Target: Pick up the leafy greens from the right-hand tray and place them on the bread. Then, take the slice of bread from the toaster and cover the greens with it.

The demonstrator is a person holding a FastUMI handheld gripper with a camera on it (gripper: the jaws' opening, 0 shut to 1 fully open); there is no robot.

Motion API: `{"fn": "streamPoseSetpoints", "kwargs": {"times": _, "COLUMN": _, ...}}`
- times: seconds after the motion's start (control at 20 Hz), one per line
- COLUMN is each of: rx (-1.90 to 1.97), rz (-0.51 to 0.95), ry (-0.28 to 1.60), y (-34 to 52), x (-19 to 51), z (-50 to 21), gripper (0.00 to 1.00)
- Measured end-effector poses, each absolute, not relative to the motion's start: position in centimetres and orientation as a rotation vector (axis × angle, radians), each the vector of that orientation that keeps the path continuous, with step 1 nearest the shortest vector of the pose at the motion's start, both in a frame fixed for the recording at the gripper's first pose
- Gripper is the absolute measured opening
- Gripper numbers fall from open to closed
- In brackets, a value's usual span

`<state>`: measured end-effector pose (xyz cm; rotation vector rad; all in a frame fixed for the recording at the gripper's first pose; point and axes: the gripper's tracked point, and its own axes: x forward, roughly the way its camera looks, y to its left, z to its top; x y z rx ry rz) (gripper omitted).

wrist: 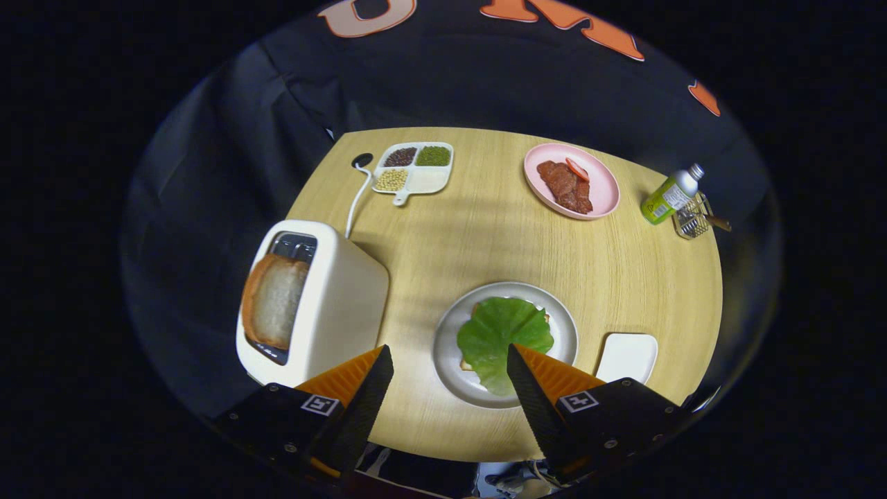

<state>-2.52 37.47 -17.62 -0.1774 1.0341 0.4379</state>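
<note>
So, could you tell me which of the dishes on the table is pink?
The round plate holding the meat, far beyond the open jaws. The plate under the greens is grey, the others white.

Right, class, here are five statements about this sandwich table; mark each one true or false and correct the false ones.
1. The leafy greens already lie on the bread on the grey plate. True.
2. The gripper is shut on the greens. False: its fingers are open and hold nothing.
3. A slice of bread stands in the toaster. True.
4. The pink plate is bare. False: it holds reddish meat slices.
5. The green bottle stands next to the toaster. False: it leans at the far side of the table, by a small wire basket.
</note>
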Motion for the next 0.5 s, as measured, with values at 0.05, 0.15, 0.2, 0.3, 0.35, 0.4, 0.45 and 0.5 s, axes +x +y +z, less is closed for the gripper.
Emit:
{"fn": "streamPoseSetpoints", "kwargs": {"times": 0.05, "rx": -0.181, "rz": 0.449, "ry": 1.022, "y": 38.4, "x": -2.7, "z": -16.6, "gripper": 0.99}}
{"fn": "streamPoseSetpoints", "kwargs": {"times": 0.15, "rx": -0.18, "rz": 0.475, "ry": 1.005, "y": 40.5, "x": -3.4, "z": -14.8, "gripper": 0.99}}
{"fn": "streamPoseSetpoints", "kwargs": {"times": 0.2, "rx": -0.174, "rz": 0.49, "ry": 0.998, "y": 41.7, "x": -3.7, "z": -14.0, "gripper": 0.99}}
{"fn": "streamPoseSetpoints", "kwargs": {"times": 0.3, "rx": -0.161, "rz": 0.521, "ry": 0.982, "y": 44.0, "x": -4.3, "z": -12.6, "gripper": 0.99}}
{"fn": "streamPoseSetpoints", "kwargs": {"times": 0.35, "rx": -0.162, "rz": 0.536, "ry": 0.973, "y": 45.1, "x": -4.4, "z": -12.0, "gripper": 0.99}}
{"fn": "streamPoseSetpoints", "kwargs": {"times": 0.4, "rx": -0.168, "rz": 0.549, "ry": 0.966, "y": 46.1, "x": -4.4, "z": -11.7, "gripper": 0.99}}
{"fn": "streamPoseSetpoints", "kwargs": {"times": 0.45, "rx": -0.175, "rz": 0.556, "ry": 0.965, "y": 46.9, "x": -4.8, "z": -11.6, "gripper": 0.99}}
{"fn": "streamPoseSetpoints", "kwargs": {"times": 0.5, "rx": -0.176, "rz": 0.565, "ry": 0.968, "y": 47.8, "x": -4.9, "z": -11.7, "gripper": 0.99}}
